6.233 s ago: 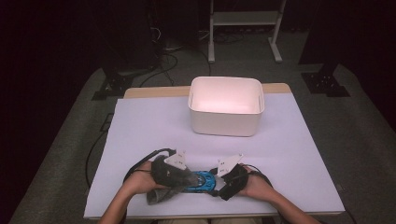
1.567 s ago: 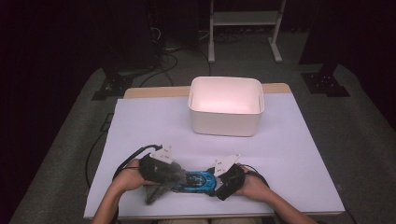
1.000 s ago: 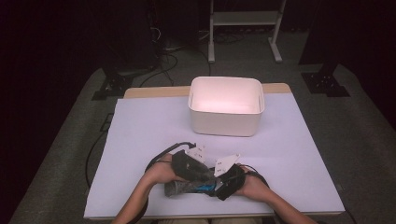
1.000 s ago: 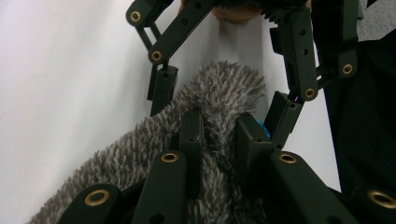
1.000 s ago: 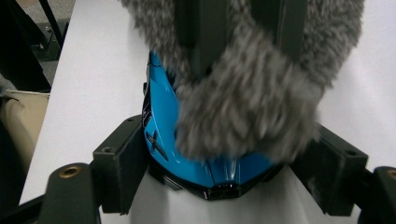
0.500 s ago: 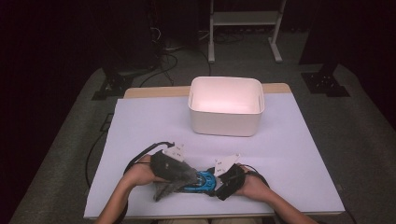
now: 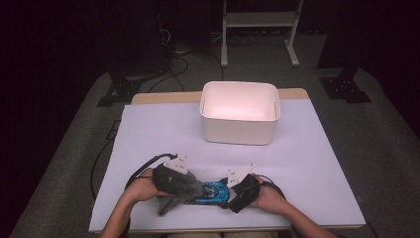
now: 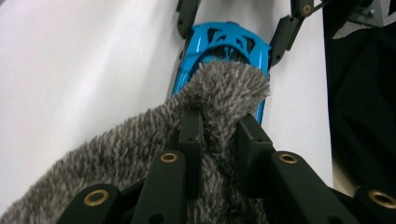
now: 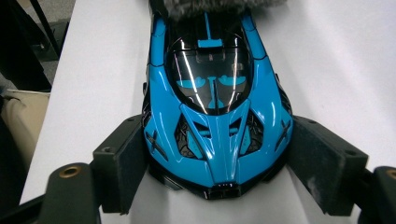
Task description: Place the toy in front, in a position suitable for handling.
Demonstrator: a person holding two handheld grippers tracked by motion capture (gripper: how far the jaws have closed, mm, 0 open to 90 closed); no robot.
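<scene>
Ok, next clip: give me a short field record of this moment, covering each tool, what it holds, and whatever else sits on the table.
left tool: shut on the grey furry cloth, pressing it onto one end of the toy car
right tool: jaws against both sides of the blue toy car, holding it steady on the table
toy car: flat on the white table cover, near the front edge, between the two hands
white bin: stands further back on the table; no contents visible
apparent work: wiping the car with the cloth

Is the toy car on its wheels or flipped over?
On its wheels: the toy car shows its windscreen and roof facing up, flat on the table, between the right gripper jaws.
</scene>
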